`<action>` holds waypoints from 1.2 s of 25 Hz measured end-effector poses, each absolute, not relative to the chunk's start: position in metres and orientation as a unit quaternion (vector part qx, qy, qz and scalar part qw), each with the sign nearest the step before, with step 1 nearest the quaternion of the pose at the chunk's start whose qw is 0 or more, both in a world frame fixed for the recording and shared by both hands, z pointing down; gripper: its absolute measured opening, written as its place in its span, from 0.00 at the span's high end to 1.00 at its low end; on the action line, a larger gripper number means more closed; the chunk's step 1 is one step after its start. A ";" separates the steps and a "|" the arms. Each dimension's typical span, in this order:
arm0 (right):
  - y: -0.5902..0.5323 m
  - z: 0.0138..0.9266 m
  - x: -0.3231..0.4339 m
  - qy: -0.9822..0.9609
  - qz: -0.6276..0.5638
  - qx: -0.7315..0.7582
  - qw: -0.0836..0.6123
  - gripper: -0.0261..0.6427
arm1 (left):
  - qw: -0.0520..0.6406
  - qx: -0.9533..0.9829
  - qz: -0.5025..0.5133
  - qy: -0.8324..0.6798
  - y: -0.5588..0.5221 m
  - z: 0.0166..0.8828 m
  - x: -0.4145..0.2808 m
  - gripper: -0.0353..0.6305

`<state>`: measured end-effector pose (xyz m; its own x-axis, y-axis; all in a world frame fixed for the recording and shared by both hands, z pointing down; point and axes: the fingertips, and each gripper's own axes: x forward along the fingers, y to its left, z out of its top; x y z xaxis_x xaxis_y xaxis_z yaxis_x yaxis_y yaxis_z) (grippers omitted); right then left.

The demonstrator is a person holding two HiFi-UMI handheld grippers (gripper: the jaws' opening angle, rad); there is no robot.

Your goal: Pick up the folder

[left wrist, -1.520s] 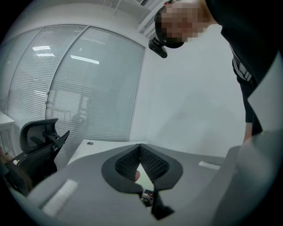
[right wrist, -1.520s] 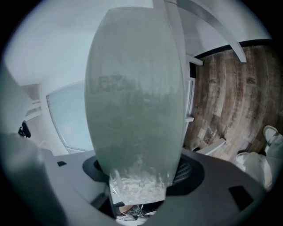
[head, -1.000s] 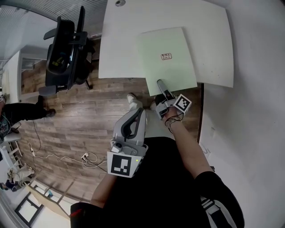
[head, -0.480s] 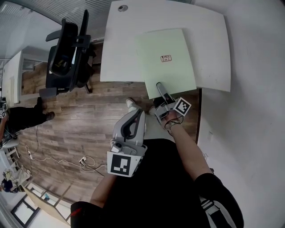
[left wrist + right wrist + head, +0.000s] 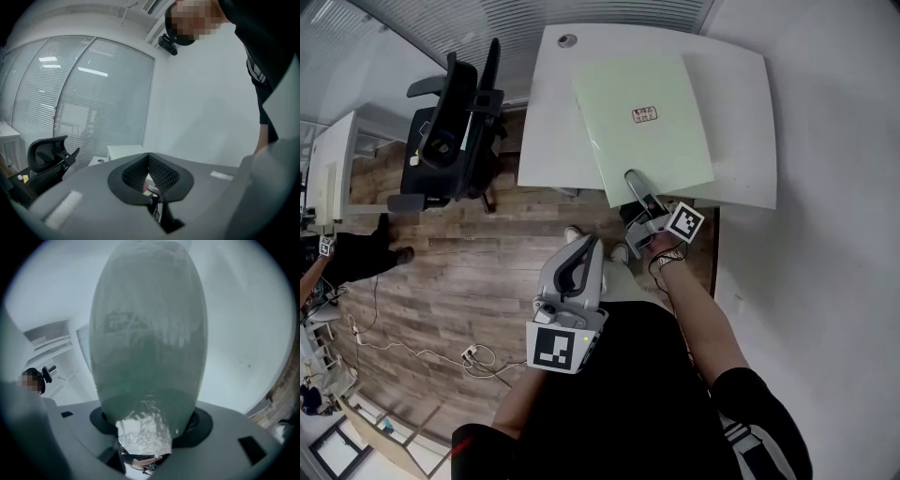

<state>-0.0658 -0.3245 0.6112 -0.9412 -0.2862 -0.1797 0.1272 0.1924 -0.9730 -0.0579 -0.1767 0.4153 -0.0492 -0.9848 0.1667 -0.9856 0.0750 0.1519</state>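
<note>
My right tongs (image 5: 630,178) are clamped on the near edge of the pale green folder (image 5: 628,141).

In the head view the folder sits in the upper middle of the frame, over the white table (image 5: 741,112), with its near corner reaching past the table's front edge; I cannot tell whether its far end rests on the top. A small label (image 5: 644,114) shows on its cover. In the right gripper view the sheet fills the space between my jaws. My left tongs (image 5: 586,246) are clenched on nothing, lower centre, over the wooden floor (image 5: 469,262). An office chair (image 5: 455,131) stands at upper left.
</note>
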 end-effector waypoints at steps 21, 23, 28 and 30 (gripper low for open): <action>-0.276 0.405 -0.051 0.775 -0.601 -0.019 0.194 0.54 | 0.036 0.648 -0.040 -0.760 -0.145 0.360 -0.092 0.94; -0.266 0.395 -0.045 0.778 -0.599 -0.032 0.188 0.54 | 0.030 0.647 -0.039 -0.761 -0.140 0.362 -0.092 0.94; -0.243 0.370 -0.030 0.775 -0.600 -0.033 0.196 0.54 | 0.037 0.645 -0.047 -0.762 -0.131 0.359 -0.090 0.94; -0.232 0.356 -0.022 0.777 -0.594 -0.031 0.205 0.54 | 0.038 0.644 -0.054 -0.762 -0.126 0.355 -0.088 0.94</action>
